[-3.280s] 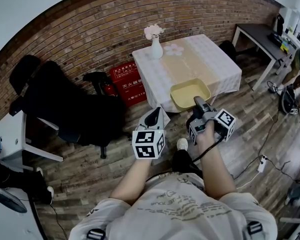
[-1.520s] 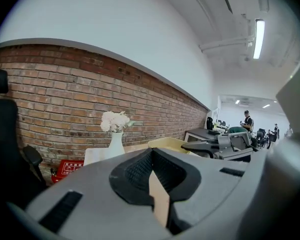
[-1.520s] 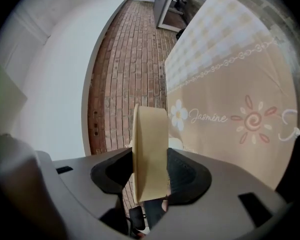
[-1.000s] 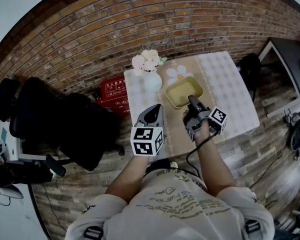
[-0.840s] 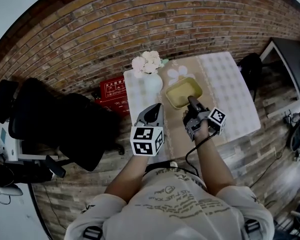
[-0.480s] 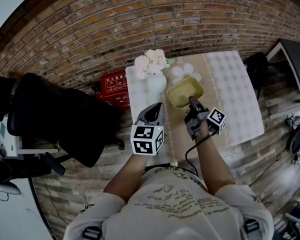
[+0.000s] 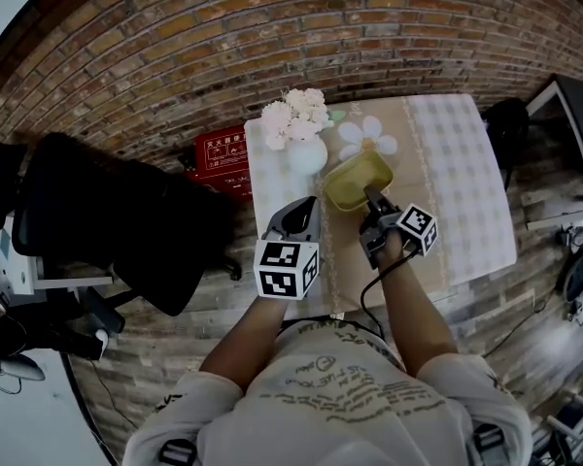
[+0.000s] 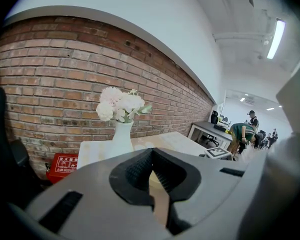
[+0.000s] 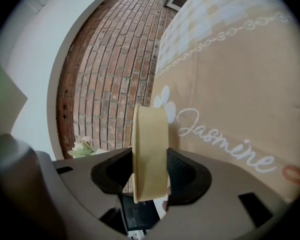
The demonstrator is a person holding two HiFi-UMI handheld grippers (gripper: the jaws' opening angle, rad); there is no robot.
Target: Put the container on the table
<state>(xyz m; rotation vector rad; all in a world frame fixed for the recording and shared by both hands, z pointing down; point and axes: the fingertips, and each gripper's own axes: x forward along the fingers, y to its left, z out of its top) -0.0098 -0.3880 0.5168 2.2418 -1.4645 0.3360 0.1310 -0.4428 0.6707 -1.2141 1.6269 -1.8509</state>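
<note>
Shallow pale-yellow rectangular container (image 7: pixel 358 180), held by its rim, over the table (image 7: pixel 459 178).

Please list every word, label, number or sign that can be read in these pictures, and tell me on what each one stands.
"Jasmine", in white script, on the beige table runner.
White characters on the red box on the floor by the brick wall: too small to read.
Printed lines on the person's shirt: blurred, not readable.
No numbers can be read.

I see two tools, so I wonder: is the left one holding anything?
No, the left gripper has its jaws together with nothing between them.
</note>
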